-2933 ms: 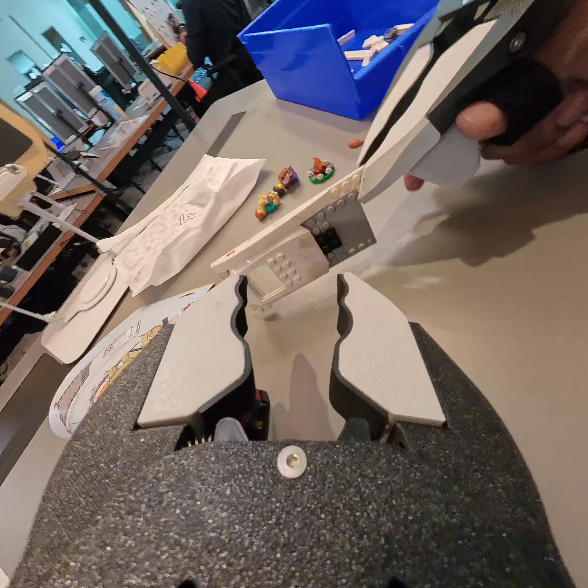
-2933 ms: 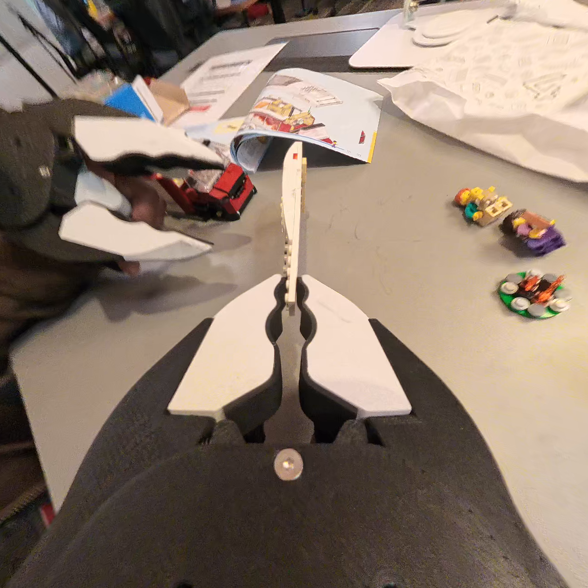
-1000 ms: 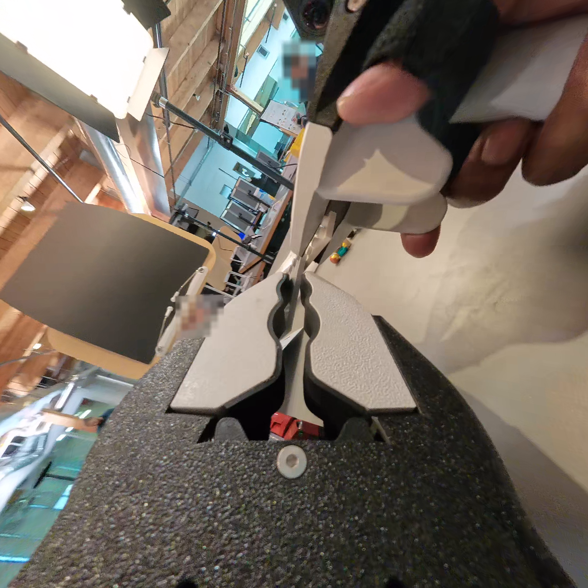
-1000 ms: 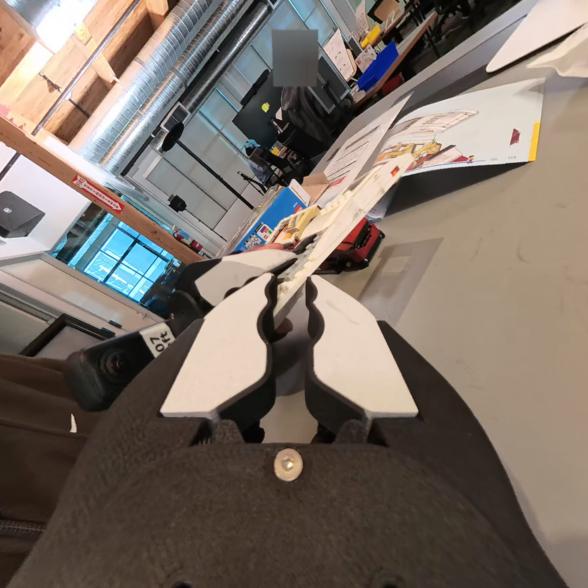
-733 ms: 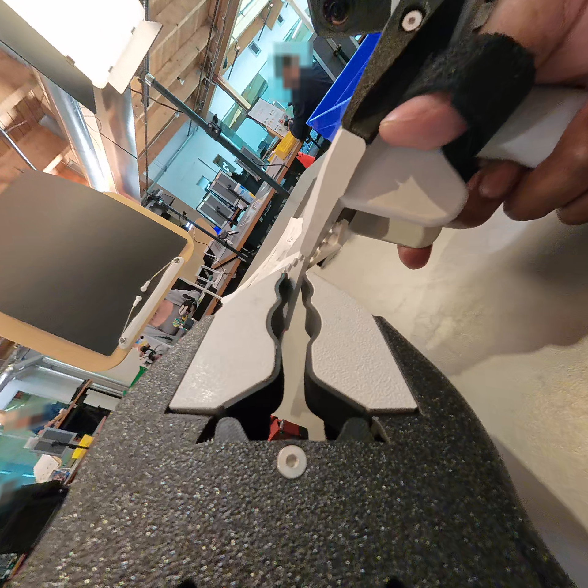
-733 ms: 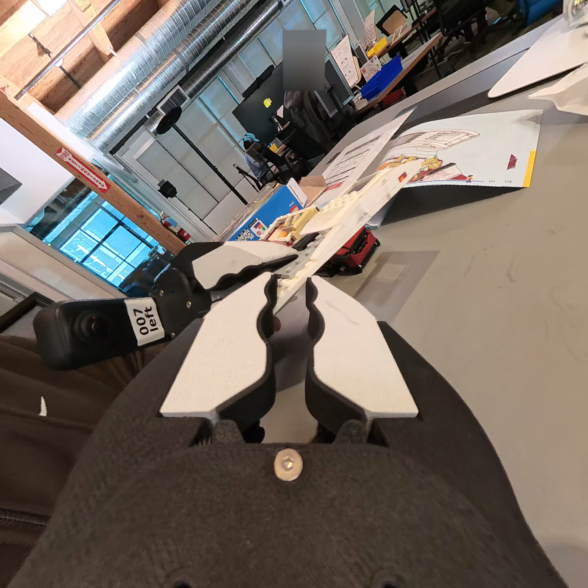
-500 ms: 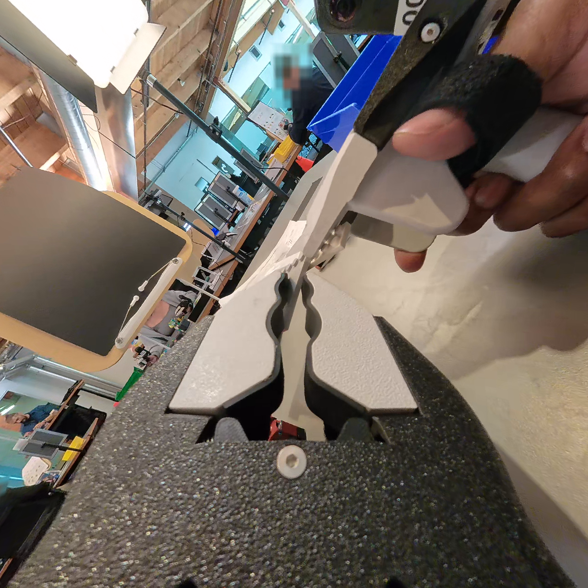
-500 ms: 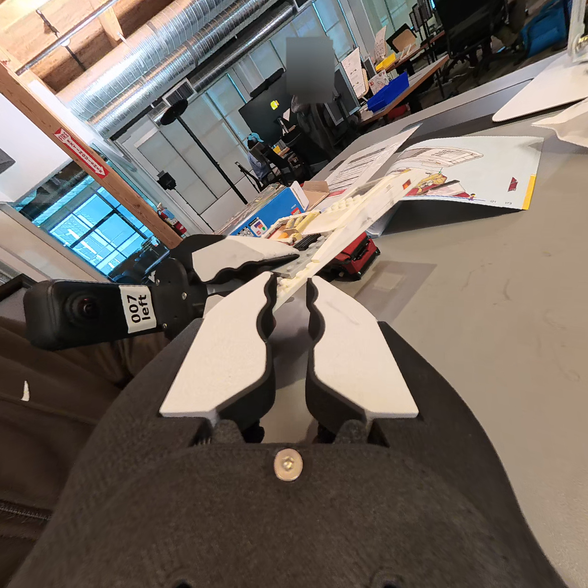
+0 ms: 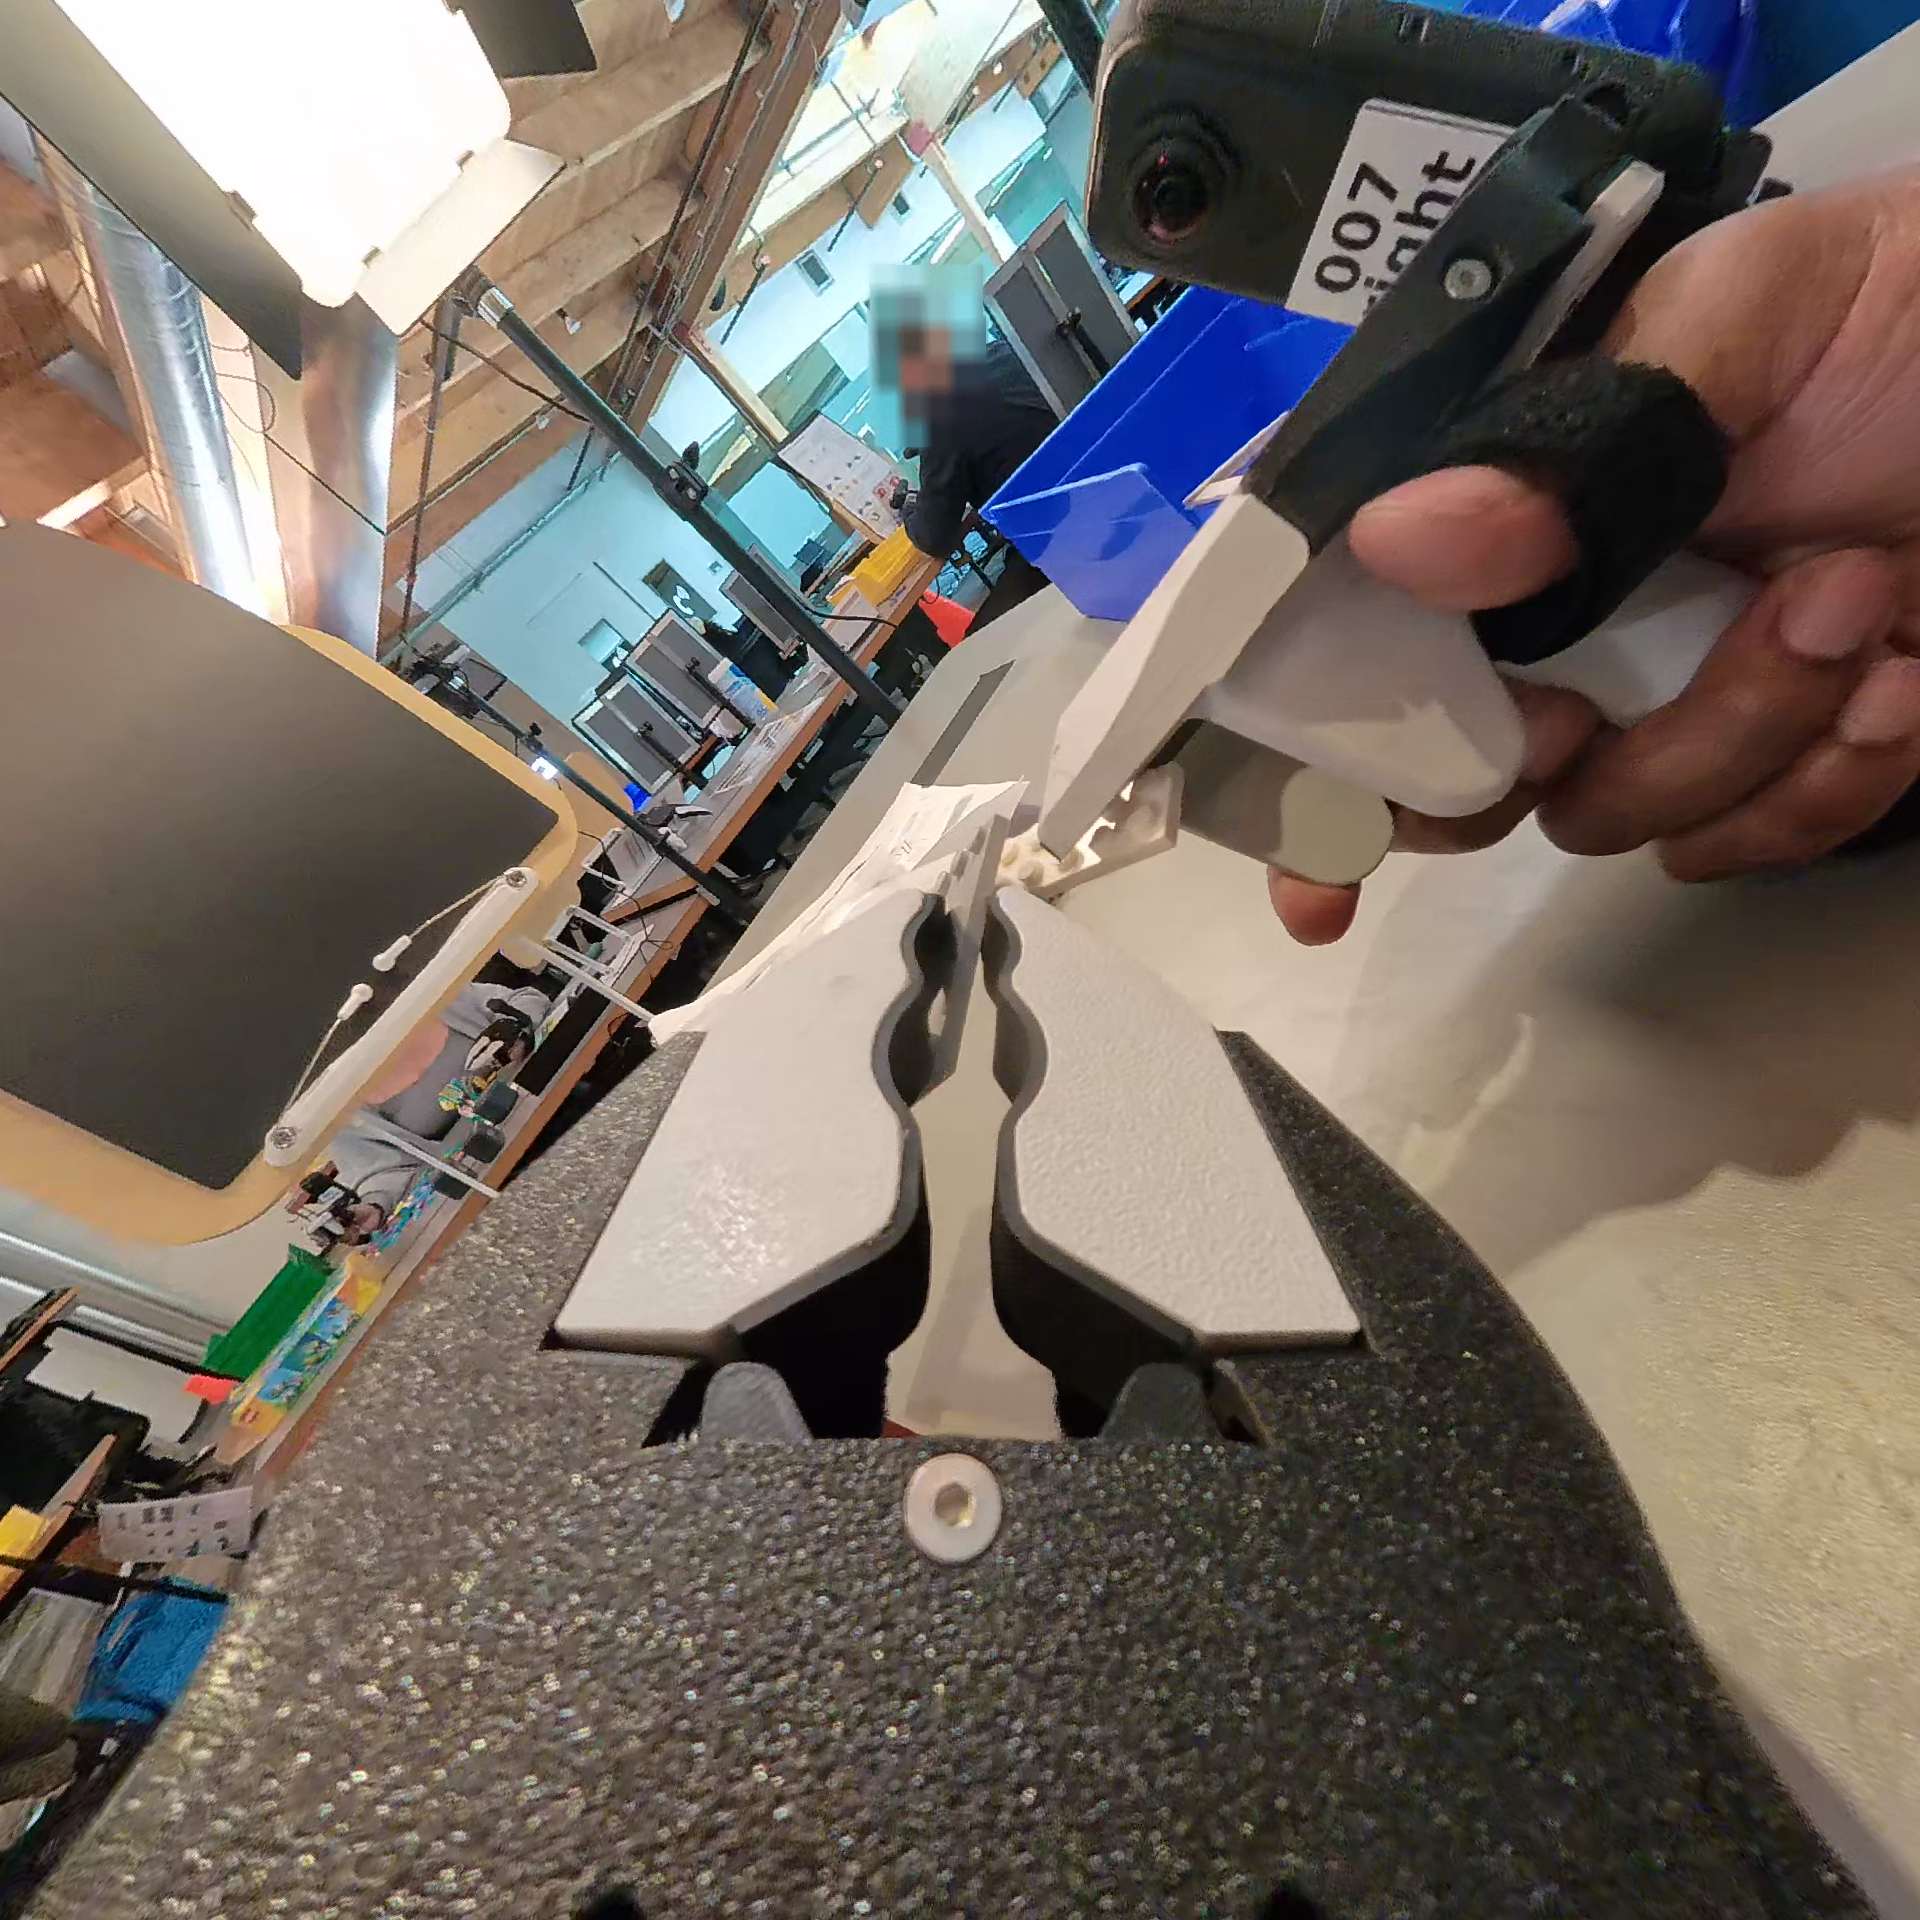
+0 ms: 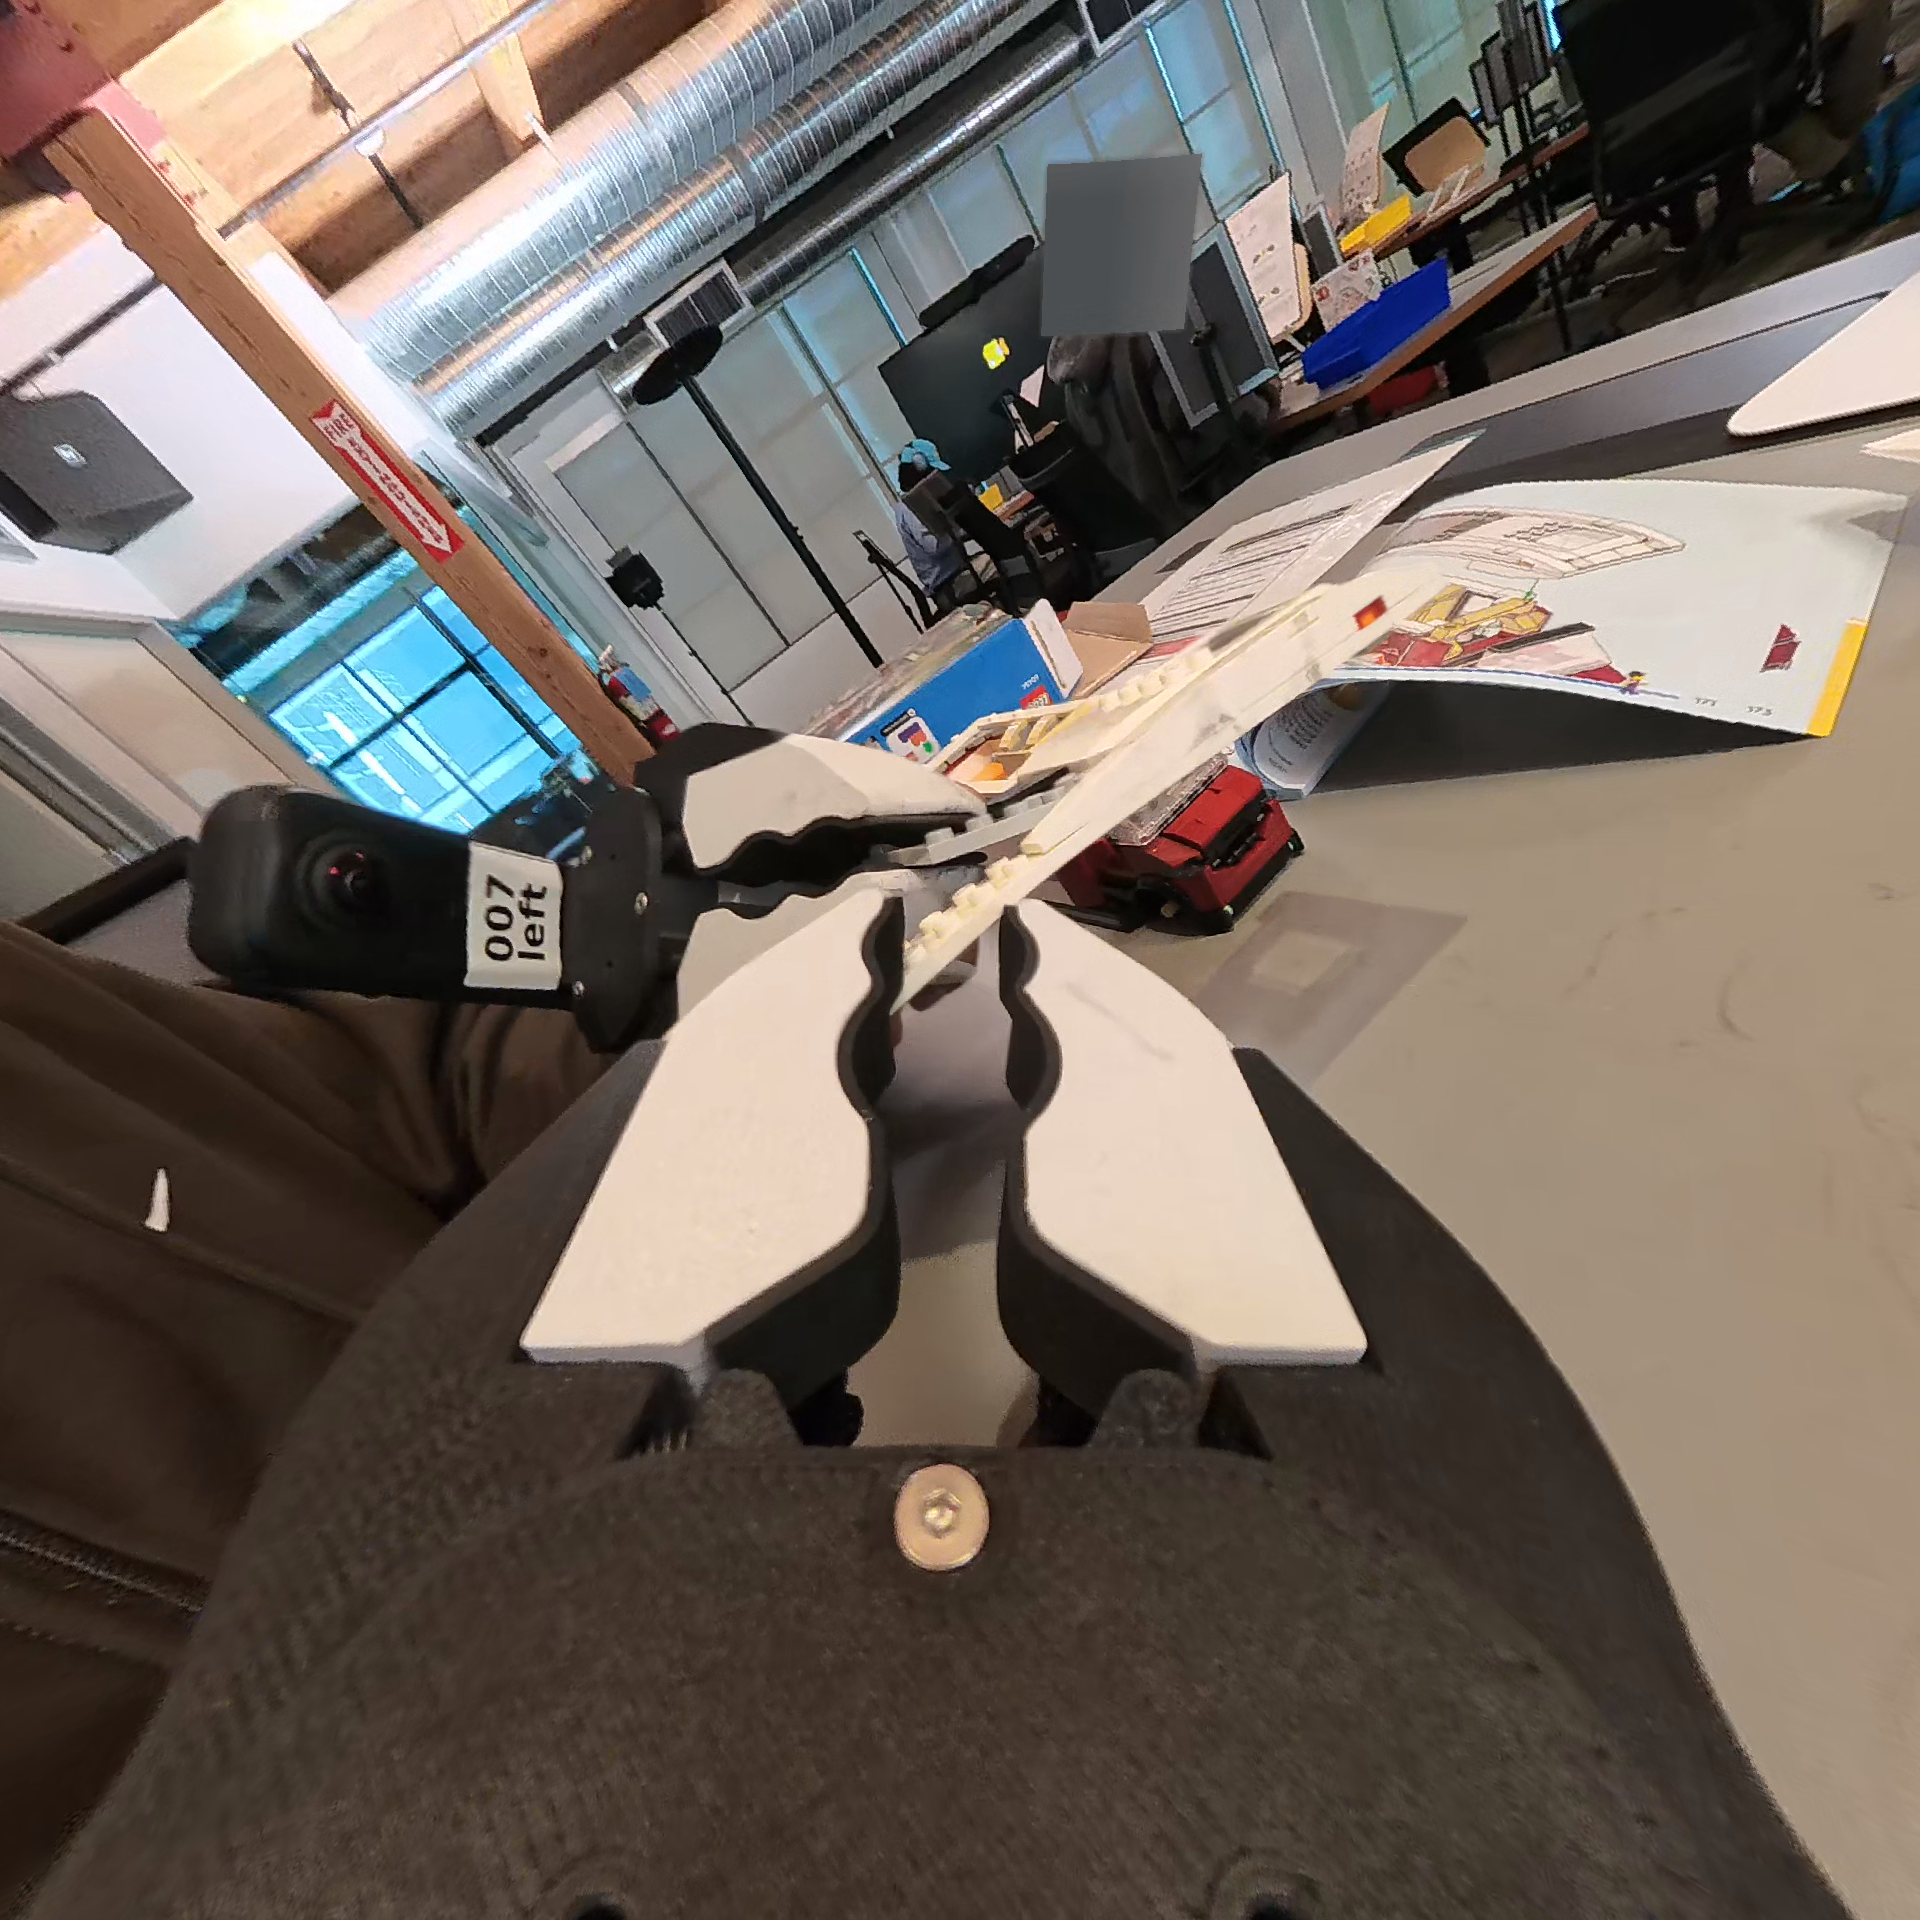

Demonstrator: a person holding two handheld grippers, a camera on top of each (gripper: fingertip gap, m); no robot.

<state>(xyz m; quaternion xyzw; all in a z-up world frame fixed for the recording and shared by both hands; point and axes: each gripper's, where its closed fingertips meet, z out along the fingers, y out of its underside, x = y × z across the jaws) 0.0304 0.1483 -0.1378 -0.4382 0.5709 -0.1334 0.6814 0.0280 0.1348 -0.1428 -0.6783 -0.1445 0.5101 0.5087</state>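
Hovering above the grey table (image 10: pixel 1558 1039), a white brick-built plate assembly (image 10: pixel 1164 769) is being clamped at its near end by the right gripper (image 10: pixel 945 925), while its grey plate (image 9: pixel 961 966) is being pinched by the left gripper (image 9: pixel 961 914), near a red brick model (image 10: pixel 1195 852).

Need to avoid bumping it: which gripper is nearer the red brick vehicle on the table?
Left. The left gripper, clamping the white brick assembly, hovers beside the red brick vehicle; the right gripper, gripping the assembly's near end, sits farther back.
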